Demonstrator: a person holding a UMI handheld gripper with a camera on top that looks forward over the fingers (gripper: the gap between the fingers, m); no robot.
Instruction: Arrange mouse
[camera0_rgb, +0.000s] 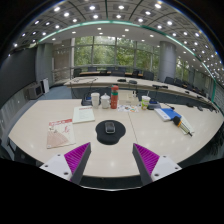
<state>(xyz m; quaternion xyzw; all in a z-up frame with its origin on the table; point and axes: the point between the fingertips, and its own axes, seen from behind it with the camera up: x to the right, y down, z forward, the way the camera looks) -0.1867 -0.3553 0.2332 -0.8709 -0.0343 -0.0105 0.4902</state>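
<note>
Spread apart and holding nothing, the gripper (111, 159) hovers above the near edge of a pale table (30, 128). Just beyond its fingers a dark mouse (110, 127) sits on a round black mat (110, 132). Farther off, cups (96, 99) and a red bottle (115, 97) stand in a cluster; their contents cannot be made out.

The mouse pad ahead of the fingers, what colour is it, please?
Black, round mouse pad, seen in the gripper view.

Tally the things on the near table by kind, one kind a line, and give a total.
Round black mouse pad with the mouse on it, just ahead of the open fingers: 1
Mouse: 1
Red bottle: 1
White cups: 2
Books or booklets: 2
Total: 7; the small items beyond the bottle are too unclear to count.
</note>
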